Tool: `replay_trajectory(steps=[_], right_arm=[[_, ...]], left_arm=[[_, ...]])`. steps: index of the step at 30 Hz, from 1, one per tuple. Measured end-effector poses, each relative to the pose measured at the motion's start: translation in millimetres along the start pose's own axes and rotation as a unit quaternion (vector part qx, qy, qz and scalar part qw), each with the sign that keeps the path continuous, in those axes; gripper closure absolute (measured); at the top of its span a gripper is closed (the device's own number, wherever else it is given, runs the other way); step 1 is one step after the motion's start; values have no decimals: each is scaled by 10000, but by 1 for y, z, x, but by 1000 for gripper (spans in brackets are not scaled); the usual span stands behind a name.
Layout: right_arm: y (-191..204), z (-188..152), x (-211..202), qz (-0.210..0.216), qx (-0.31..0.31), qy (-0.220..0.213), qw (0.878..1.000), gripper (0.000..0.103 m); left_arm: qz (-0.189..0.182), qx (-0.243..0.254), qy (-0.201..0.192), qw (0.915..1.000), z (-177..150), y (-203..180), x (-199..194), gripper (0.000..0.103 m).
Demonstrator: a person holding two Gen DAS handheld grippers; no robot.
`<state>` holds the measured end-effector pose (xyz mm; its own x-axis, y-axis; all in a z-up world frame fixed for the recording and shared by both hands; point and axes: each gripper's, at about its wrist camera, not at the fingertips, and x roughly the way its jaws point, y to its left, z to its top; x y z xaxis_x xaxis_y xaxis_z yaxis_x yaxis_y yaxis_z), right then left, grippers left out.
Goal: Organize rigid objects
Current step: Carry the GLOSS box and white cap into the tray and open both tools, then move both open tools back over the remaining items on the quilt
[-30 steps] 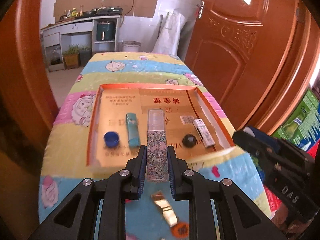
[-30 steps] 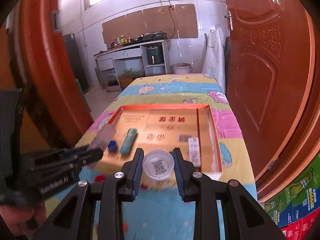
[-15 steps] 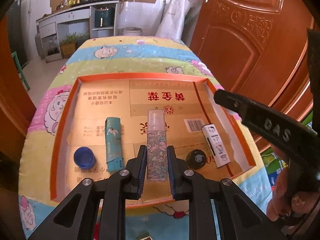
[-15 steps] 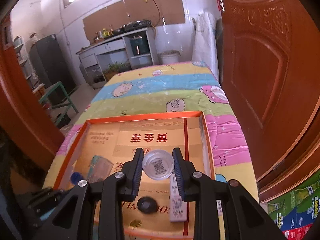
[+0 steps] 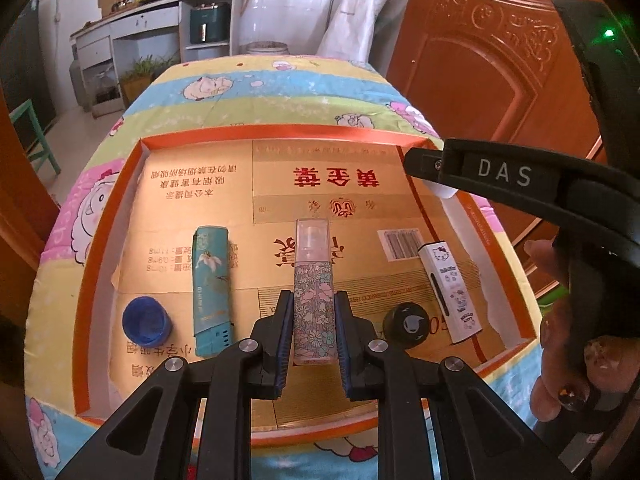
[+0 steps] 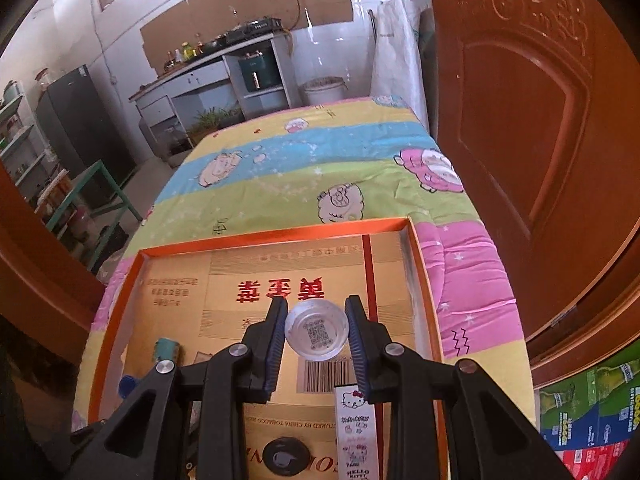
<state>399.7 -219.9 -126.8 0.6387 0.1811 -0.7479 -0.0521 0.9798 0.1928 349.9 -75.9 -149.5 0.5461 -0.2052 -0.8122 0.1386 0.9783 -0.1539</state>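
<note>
My left gripper [image 5: 313,300] is shut on a floral spray bottle [image 5: 312,280], held low over the near middle of the orange-rimmed tray [image 5: 280,134]. In the tray lie a teal lighter [image 5: 211,288], a blue cap [image 5: 146,320], a black round cap [image 5: 406,324] and a white cartoon-cat stick [image 5: 450,290]. My right gripper [image 6: 316,308] is shut on a clear round lid with a QR code [image 6: 316,330], over the tray's [image 6: 276,236] far right part. Below it lie the white stick [image 6: 356,428] and the black cap [image 6: 286,460].
The tray sits on a table under a bright cartoon-print cloth [image 6: 320,160]. A brown wooden door [image 6: 520,120] stands close on the right. A person's hand [image 5: 568,368] holds the right gripper's black body. Coloured cartons [image 6: 592,408] lie on the floor at the right.
Both grippers moved forward and down over the tray with their objects still held. The right gripper swung from the tray's near right corner to above its far right part.
</note>
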Motion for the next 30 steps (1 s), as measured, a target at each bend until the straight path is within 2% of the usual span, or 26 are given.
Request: replay_trajectory(steps=[22,23,25,26,27,30], right_arm=[[7,-4,34,-222,-153,378,9989,72],[8,-5,35,-232,-169,433,9986,72],[10,-7,37,-332,-245,495,9979,64],[11,-7,36,-366,-268,467,9979,56],[11,-8,34,-373,-259,415,9981,52],[6,-8,25,-192,-106,303,9993,52]], left_arm=[[27,42,83,10000,-1,0,13,83],[20,8,105,9999,-1,0,13,80],[-41,-93,15,9999,0,2,8,52],[-92,-139,-95,9998,1,3,3,46],[-150,-186,-233,9994,2,4,-4,41],[-231,-234,-408,9986,4,8,-20,41]])
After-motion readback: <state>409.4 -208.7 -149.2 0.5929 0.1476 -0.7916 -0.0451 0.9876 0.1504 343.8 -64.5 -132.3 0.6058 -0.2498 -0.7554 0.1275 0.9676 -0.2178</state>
